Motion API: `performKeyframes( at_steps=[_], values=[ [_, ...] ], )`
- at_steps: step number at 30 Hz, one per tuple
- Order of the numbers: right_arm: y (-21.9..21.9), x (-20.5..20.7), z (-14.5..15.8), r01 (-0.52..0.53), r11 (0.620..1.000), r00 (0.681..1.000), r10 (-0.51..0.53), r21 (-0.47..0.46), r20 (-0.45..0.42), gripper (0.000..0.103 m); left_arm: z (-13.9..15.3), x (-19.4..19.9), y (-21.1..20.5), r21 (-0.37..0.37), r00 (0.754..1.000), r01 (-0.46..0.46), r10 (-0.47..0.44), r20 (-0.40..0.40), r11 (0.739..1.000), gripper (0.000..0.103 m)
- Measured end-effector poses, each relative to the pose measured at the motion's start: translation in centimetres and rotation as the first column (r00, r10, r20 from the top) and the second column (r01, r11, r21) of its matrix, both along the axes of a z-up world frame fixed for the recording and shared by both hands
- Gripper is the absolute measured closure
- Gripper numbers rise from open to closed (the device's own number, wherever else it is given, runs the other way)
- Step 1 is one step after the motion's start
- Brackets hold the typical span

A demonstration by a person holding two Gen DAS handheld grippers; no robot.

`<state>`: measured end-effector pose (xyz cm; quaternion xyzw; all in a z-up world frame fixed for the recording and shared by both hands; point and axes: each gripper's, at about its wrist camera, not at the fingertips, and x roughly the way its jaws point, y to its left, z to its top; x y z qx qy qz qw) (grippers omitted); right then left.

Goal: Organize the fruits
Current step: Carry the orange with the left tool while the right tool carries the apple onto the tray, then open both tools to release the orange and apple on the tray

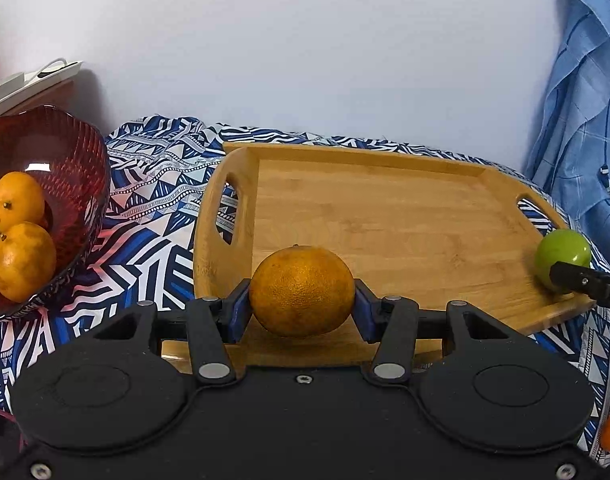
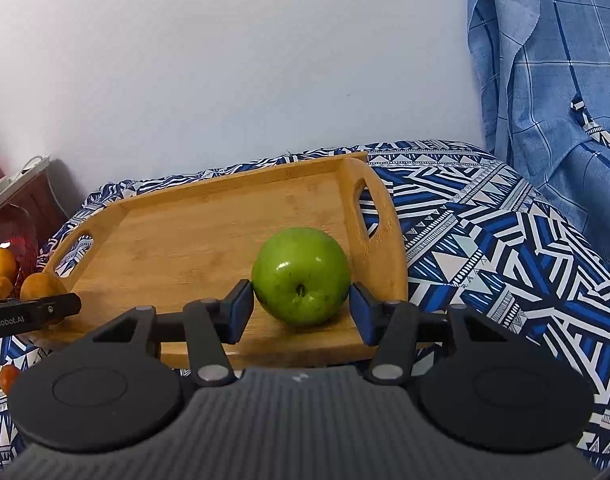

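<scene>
An orange (image 1: 301,291) sits low in the frame's centre on the wooden tray (image 1: 385,200), a green apple (image 1: 562,255) at right, two more oranges (image 1: 19,240) in the red bowl (image 1: 77,184) at left.

Glossy apple (image 2: 301,276), matt wooden tray (image 2: 193,232)

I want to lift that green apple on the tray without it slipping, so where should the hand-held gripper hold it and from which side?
Grip the green apple across its widest middle, coming in low from the near edge of the wooden tray. It lies tipped, stem dimple facing the camera, so the round flanks give the pads the fullest contact. The right hand-held gripper already brackets those flanks.
</scene>
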<state>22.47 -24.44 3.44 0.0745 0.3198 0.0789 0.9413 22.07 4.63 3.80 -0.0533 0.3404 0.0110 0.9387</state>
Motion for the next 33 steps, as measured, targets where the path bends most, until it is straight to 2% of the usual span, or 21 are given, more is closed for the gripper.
performKeyframes(
  at_steps=[16, 25, 30, 33],
  values=[
    [0.1, -0.2, 0.0, -0.008, 1.0, 1.0, 0.008, -0.016, 0.001, 0.046, -0.3, 0.0, -0.2, 0.019, 1.0, 0.014, -0.014, -0.005, 1.0, 0.053],
    [0.1, -0.2, 0.1, -0.01, 1.0, 1.0, 0.01, -0.021, -0.006, 0.045, -0.1, -0.2, -0.8, 0.037, 0.999, 0.042, -0.042, 0.0, 0.998, 0.041],
    [0.2, -0.3, 0.3, -0.018, 1.0, 1.0, 0.018, -0.024, -0.009, 0.044, 0.2, -0.7, -0.8, 0.014, 0.999, 0.05, -0.05, 0.011, 0.999, 0.019],
    [0.1, -0.5, 0.5, -0.026, 0.999, 1.0, 0.025, -0.022, -0.007, 0.044, 0.5, -1.0, -0.9, 0.016, 0.998, 0.057, -0.058, 0.019, 0.998, 0.017]
  ],
)
